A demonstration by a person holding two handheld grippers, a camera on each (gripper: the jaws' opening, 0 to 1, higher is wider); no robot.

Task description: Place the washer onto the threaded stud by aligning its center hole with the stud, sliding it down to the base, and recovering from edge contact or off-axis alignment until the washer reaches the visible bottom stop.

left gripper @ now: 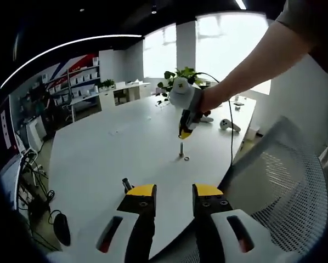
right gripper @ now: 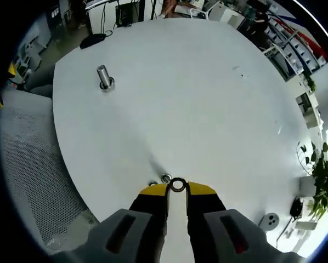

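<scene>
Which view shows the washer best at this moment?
The right gripper view: the washer sits pinched at the right gripper's tips, hole visible, above the stud. The left gripper view shows that gripper from afar; the washer itself is too small to make out.

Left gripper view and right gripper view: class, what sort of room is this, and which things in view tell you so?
Probably an office meeting room or workspace: a large white table with a mesh office chair beside it, shelving with boxes along one wall, and a potted plant by bright windows.
</scene>
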